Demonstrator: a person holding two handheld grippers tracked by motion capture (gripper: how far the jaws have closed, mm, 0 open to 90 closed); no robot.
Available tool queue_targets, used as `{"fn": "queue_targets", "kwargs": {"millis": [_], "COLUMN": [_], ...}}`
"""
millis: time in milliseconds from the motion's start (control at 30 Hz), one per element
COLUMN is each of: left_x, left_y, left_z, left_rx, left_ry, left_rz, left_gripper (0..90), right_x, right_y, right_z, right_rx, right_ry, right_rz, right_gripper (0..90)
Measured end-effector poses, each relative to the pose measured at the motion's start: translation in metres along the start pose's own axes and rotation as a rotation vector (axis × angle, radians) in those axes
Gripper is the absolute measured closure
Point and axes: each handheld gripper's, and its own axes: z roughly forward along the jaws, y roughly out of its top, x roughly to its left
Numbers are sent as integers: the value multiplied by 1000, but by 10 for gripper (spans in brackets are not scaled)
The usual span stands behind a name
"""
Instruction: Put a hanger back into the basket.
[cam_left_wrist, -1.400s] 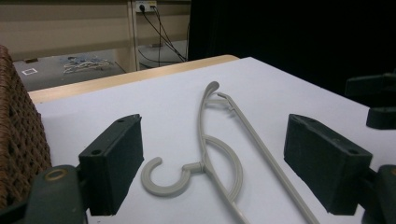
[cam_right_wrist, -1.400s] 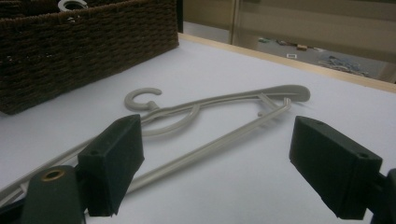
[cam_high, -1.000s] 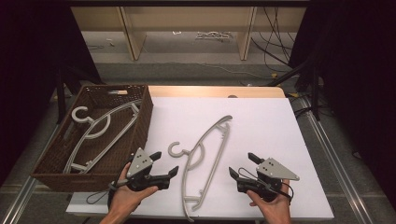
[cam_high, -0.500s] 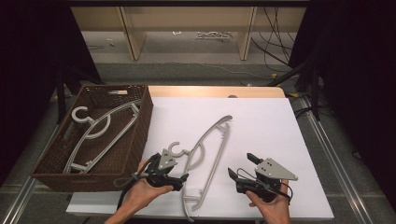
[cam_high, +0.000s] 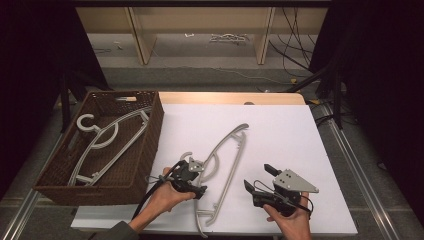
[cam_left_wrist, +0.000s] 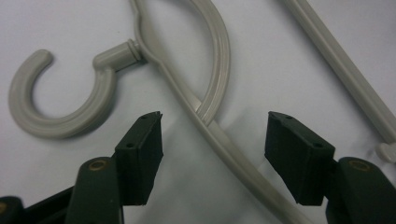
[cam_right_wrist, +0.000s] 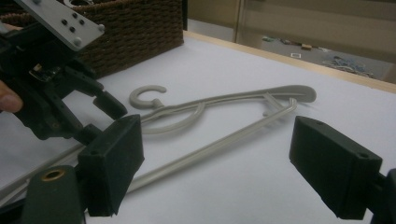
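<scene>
- Since a second ago the left gripper (cam_high: 199, 178) has come across from beside the basket (cam_high: 145, 150) and down over the grey hanger (cam_high: 226, 157) on the desk (cam_high: 280, 130), near the hanger's hook (cam_high: 186, 156); the right gripper (cam_high: 259, 177) has kept its place.
- The left gripper's jaws have just been closing, yet they are still spread: in the left gripper view the hanger's arm (cam_left_wrist: 224, 144) runs between the two pads (cam_left_wrist: 140, 154) and neither pad touches it.
- The hook (cam_left_wrist: 60, 102) lies flat just past the left-hand pad in that view.
- The hanger lies flat on the white desk, just right of the basket, its hook end nearest the left gripper and its far tip pointing away from the person.
- The right gripper hovers to the right of the hanger, jaws spread wide with nothing between them.
- A second grey hanger (cam_high: 100, 145) lies inside the basket, left of the first one.
</scene>
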Motion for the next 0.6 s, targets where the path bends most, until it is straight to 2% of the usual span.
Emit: {"fn": "queue_targets", "kwargs": {"millis": [100, 167, 233, 333, 367, 400, 433, 600], "left_x": [1, 1, 8, 12, 13, 15, 15, 16], "left_y": [7, 7, 11, 11, 11, 12, 12, 15], "left_z": [0, 1, 1, 1, 1, 1, 1, 2], "left_rx": [60, 63, 82, 89, 84, 85, 87, 106], "left_ry": [-32, -40, -60, -65, -65, -62, -71, -68], "left_rz": [7, -5, 18, 23, 9, 20, 14, 14], "left_gripper": [436, 437, 455, 517, 536, 555, 564, 578], "right_x": [1, 1, 2, 2, 2, 2, 2, 2], "right_y": [1, 0, 0, 0, 0, 0, 1, 0], "right_z": [0, 0, 1, 0, 1, 1, 0, 3], "right_rx": [-5, -5, -3, 10, -2, 0, 17, 1], "right_ry": [4, 3, 14, 10, 14, 11, 9, 10], "right_rz": [-3, -1, 5, -5, 0, -3, -3, 1], "right_gripper": [187, 187, 186, 186, 187, 186, 186, 187]}}
